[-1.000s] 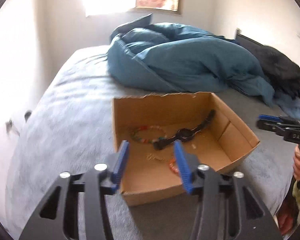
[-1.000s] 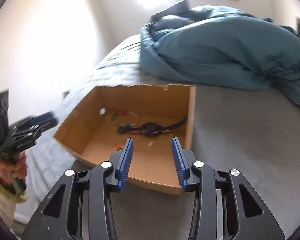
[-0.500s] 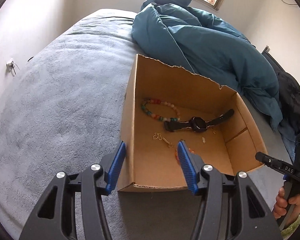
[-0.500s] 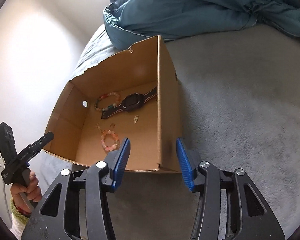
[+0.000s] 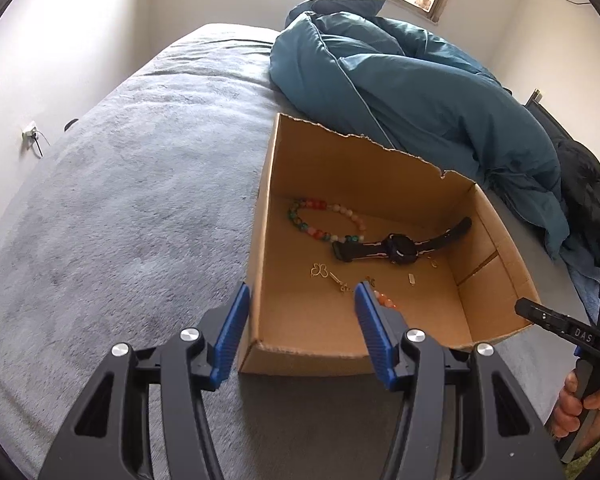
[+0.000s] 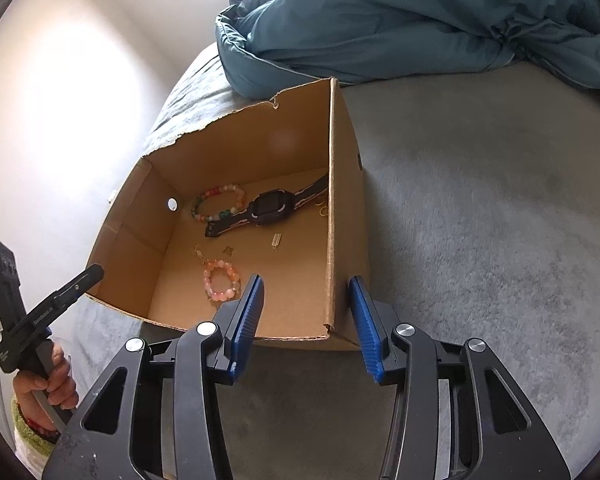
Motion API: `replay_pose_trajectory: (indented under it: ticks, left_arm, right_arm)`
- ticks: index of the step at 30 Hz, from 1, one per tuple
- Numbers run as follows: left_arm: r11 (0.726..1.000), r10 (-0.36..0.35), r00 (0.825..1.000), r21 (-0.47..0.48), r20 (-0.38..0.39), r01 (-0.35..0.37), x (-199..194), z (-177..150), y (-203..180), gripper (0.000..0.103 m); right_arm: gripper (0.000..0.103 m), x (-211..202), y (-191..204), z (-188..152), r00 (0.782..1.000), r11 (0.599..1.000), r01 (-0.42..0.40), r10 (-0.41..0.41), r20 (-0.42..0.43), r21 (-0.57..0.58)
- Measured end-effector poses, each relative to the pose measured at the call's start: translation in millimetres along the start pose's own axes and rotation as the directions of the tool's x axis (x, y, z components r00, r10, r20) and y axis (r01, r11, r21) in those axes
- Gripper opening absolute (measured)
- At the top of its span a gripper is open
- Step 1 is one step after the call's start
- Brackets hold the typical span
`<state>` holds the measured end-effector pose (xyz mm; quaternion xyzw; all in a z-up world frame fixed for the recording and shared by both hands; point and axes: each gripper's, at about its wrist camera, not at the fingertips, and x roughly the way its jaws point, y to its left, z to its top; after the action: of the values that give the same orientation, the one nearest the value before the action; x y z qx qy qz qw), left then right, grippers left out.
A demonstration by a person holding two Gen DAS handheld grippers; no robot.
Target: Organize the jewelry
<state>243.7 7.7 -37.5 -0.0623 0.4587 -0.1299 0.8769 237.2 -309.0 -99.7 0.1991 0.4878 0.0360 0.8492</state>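
An open cardboard box (image 5: 488,296) (image 6: 346,200) stands on the grey bed. Inside lie a multicoloured bead bracelet (image 5: 324,220) (image 6: 220,202), a black watch (image 5: 400,246) (image 6: 270,208), a pink-orange bead bracelet (image 5: 386,300) (image 6: 220,280) and small gold pieces (image 5: 328,274) (image 6: 276,240). My left gripper (image 5: 300,332) is open and empty, its fingers either side of the box's near left corner. My right gripper (image 6: 306,322) is open and empty, its fingers either side of the box's near right corner. Each gripper shows in the other's view, the right one (image 5: 560,328) and the left one (image 6: 52,304).
A crumpled teal duvet (image 5: 400,84) (image 6: 400,20) lies just behind the box. Dark clothing (image 5: 588,192) lies at the far right. The grey bedcover (image 5: 120,220) (image 6: 480,220) spreads on both sides. White walls stand to the left, with a socket (image 5: 29,131).
Both grippers have come closer to the box and tilted down over its near corners. The jaws stay open and the jewelry has not moved.
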Motion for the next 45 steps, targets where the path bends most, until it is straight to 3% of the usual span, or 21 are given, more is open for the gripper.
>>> replay_pose_trajectory:
  ticks: [9,12,13,16,21,24,30,45]
  left_arm:
    - [1.000,-0.008,1.000,0.030,0.029,0.007,-33.1,-14.4,4.6,0.052]
    - [0.993,-0.112,0.994,0.031,0.008,0.111,-35.8,-18.9,4.1,0.051]
    - [0.992,-0.115,0.993,0.047,0.009,0.115,-37.5,-20.7,0.4,0.051]
    - [0.993,-0.077,0.996,0.097,0.047,0.072,-46.5,-23.4,-5.4,0.051]
    - [1.000,-0.026,0.991,0.021,0.134,0.023,-59.1,-13.2,23.2,0.055]
    - [0.998,-0.026,0.995,-0.053,0.091,0.031,-41.9,-1.9,40.8,0.057]
    - [0.973,-0.174,0.984,-0.163,-0.043,0.165,8.3,1.8,51.2,0.059]
    - [0.984,-0.120,0.991,-0.138,-0.050,0.112,5.5,-8.1,25.6,0.060]
  right_arm:
    - [0.044,0.0,11.2,-6.4,1.000,1.000,0.015,-0.015,-0.018,-0.001]
    - [0.045,0.6,15.5,-6.7,1.000,1.000,0.015,-0.015,-0.017,-0.010]
    - [0.044,0.8,15.9,-6.0,1.000,1.000,0.022,-0.023,-0.013,-0.016]
    - [0.044,2.4,12.6,-3.1,1.000,1.000,0.018,-0.018,-0.015,0.001]
    - [0.045,5.3,10.8,0.3,1.000,1.000,0.016,-0.016,-0.025,0.000]
    - [0.046,6.2,10.1,2.1,0.999,1.000,0.011,-0.011,-0.030,-0.008]
    - [0.050,8.0,12.2,4.5,0.999,0.999,0.007,-0.009,-0.042,-0.033]
    - [0.051,10.8,6.0,13.5,0.997,0.999,0.002,-0.006,-0.081,-0.040]
